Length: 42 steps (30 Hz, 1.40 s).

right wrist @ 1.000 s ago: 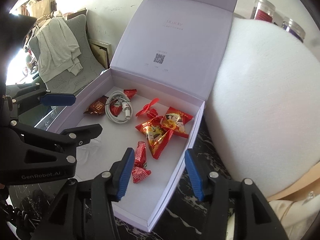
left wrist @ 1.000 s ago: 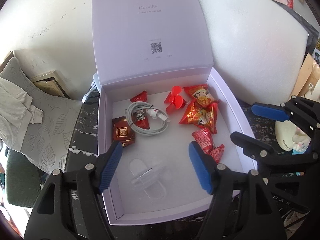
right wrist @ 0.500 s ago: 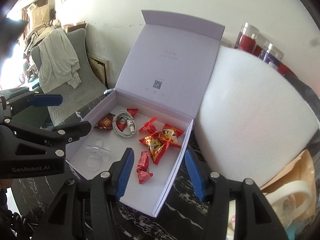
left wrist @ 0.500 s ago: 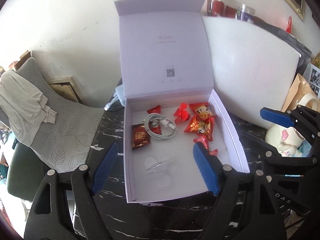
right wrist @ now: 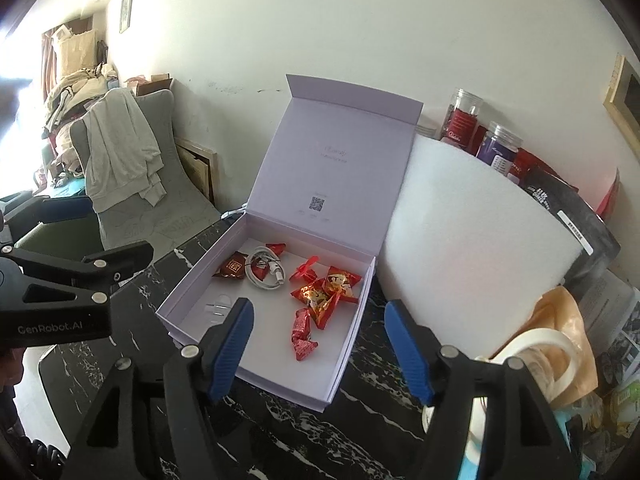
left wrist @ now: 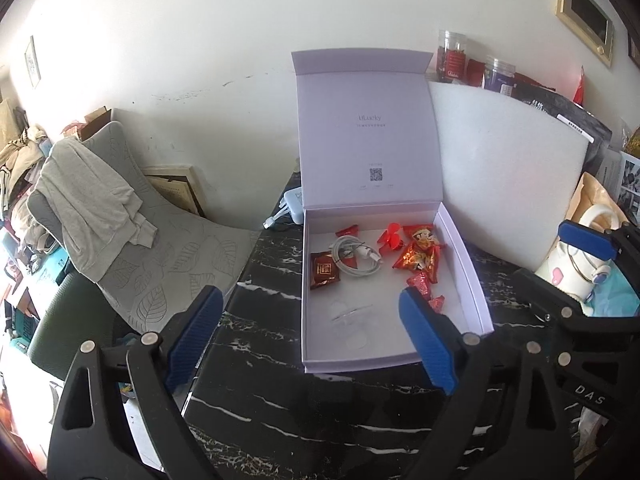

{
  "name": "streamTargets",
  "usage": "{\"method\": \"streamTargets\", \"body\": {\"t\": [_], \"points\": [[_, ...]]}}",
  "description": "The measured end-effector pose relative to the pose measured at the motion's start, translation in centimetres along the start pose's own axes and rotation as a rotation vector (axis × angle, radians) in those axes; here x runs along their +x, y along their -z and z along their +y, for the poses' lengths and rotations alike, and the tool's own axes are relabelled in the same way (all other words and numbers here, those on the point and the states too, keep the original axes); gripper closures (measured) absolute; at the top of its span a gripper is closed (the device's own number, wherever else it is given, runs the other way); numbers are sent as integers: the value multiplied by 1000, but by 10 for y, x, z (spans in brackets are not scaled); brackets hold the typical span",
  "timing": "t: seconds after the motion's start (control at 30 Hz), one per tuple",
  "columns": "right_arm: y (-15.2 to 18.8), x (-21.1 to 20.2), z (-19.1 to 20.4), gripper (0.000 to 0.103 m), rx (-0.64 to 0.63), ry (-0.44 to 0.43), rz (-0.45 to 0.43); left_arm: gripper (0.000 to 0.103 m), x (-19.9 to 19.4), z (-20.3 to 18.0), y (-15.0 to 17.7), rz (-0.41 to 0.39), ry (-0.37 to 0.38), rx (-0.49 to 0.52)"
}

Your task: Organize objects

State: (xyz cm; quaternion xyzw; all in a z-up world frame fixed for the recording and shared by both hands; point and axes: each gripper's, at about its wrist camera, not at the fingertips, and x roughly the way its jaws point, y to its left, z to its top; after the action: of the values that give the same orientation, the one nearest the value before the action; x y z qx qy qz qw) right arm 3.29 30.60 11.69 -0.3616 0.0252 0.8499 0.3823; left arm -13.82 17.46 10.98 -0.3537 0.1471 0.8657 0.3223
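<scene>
1. Blue pads lined both pairs of tongs. The left gripper (left wrist: 310, 336) stood wide open with nothing between its fingers, raised over the near edge of the table. The right gripper (right wrist: 318, 344) was also wide open and empty, over the near right corner of the box.
2. The pale lilac box (left wrist: 466, 264) lay on the table between and ahead of the two grippers, with its lid (left wrist: 366, 132) standing upright against the wall.
3. Inside the box lay a coiled white cable (left wrist: 356, 258), a brown sachet (left wrist: 325, 270) touching its left side, a small red fan (left wrist: 391, 238), red and gold snack packets (left wrist: 420, 254) near the right wall, and small red wrapped candies (right wrist: 302, 334) towards the front. A clear plastic piece (left wrist: 352, 318) rested on the box floor near the front; its shape was hard to tell.
4. The table (left wrist: 280, 392) was black stone with white veins.
5. A white foam sheet (left wrist: 504, 168) leaned against the wall just right of the lid, with jars (right wrist: 462, 120) behind it.
6. To the left stood a grey chair (left wrist: 172, 248) with a leaf pattern, and a light garment (left wrist: 88, 200) hung over its back.
7. A white mug (left wrist: 572, 264) stood at the right of the table, behind the right gripper's arm.
8. The wall (left wrist: 240, 40) behind was white and a little marked.
</scene>
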Motion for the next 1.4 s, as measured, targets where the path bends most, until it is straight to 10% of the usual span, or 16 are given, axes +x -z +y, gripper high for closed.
{"method": "streamTargets", "body": {"t": [1.4], "points": [[119,-59,43,33,17,34,54,8,-47,-10,136,108,29,-46]]}}
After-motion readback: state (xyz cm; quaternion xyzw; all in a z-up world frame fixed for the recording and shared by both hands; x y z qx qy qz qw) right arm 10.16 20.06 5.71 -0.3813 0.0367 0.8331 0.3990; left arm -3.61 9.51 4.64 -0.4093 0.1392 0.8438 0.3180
